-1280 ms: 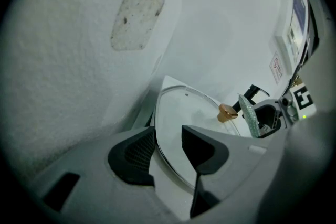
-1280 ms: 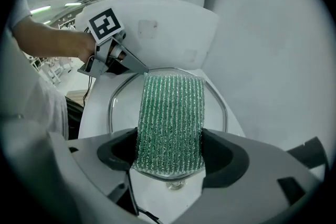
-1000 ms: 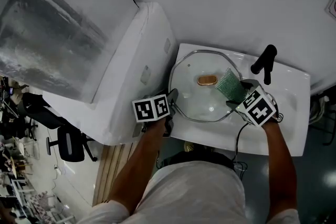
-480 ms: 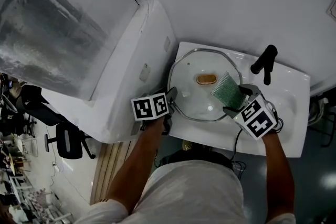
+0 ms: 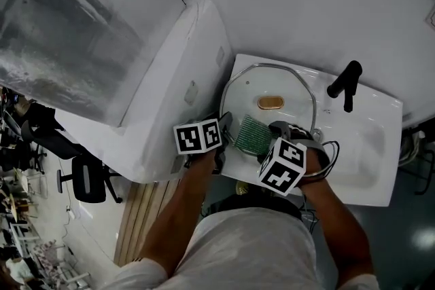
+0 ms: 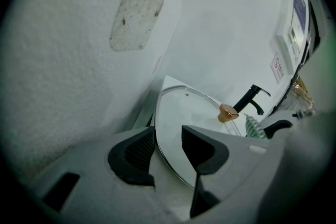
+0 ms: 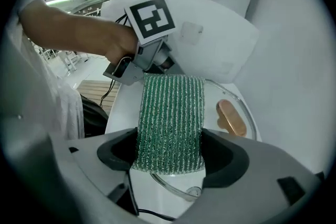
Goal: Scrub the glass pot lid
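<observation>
Since a second ago the right gripper [image 7: 169,140] has been carried from the faucet side of the lid [image 5: 289,81] across to its near left part. It is now seen just beside the left gripper [image 6: 168,140], which has been kept in place. A green scrub pad [image 5: 253,134] is pinched between the right jaws (both pads are pressed into its sides) and is held over the glass near the rim; contact with the glass cannot be made out. The left jaws are held spread, with the lid's metal rim passing between them, one jaw outside the rim and the other over the glass. The lid is seen lying over the left end of the white sink [image 5: 370,153], its copper-coloured knob [image 5: 270,102] turned up, apart from the black faucet [image 5: 346,81].
</observation>
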A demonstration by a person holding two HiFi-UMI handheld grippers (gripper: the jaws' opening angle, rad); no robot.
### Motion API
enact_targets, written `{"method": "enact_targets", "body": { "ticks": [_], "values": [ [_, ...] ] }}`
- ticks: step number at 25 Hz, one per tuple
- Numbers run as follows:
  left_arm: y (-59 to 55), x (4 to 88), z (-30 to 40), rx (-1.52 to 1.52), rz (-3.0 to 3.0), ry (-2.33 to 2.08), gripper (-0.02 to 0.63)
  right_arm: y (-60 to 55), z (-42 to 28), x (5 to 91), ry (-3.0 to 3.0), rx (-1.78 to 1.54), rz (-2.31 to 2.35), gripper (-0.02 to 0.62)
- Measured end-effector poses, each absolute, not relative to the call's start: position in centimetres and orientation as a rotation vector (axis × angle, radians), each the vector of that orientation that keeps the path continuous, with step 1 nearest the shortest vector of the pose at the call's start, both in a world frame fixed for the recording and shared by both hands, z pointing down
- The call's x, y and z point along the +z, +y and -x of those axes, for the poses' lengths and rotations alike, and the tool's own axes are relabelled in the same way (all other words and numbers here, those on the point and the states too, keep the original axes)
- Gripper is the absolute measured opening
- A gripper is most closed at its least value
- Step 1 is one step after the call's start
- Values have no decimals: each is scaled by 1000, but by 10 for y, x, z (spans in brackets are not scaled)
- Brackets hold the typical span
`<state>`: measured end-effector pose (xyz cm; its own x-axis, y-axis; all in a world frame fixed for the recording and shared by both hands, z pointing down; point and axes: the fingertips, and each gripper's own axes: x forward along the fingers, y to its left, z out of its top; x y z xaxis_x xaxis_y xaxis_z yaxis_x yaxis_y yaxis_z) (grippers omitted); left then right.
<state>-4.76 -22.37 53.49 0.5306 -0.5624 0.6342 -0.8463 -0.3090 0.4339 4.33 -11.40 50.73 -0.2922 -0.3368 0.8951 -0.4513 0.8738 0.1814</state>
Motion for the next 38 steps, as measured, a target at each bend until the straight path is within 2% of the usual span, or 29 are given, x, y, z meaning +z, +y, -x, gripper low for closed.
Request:
{"method": "enact_targets", "body": {
  "ticks": [6,26,38],
  "values": [
    [-224,535,47,474,-2009,-1140,172,-116,-37,515,-1889,97,-544,348],
    [-224,535,47,481,-2015,-1150,172,-113,-152,530,-1974,308,-741,348],
    [-224,529,45,525,-2057,-1174,173,-116,-167,511,-2143,421,-907,348]
  ]
}}
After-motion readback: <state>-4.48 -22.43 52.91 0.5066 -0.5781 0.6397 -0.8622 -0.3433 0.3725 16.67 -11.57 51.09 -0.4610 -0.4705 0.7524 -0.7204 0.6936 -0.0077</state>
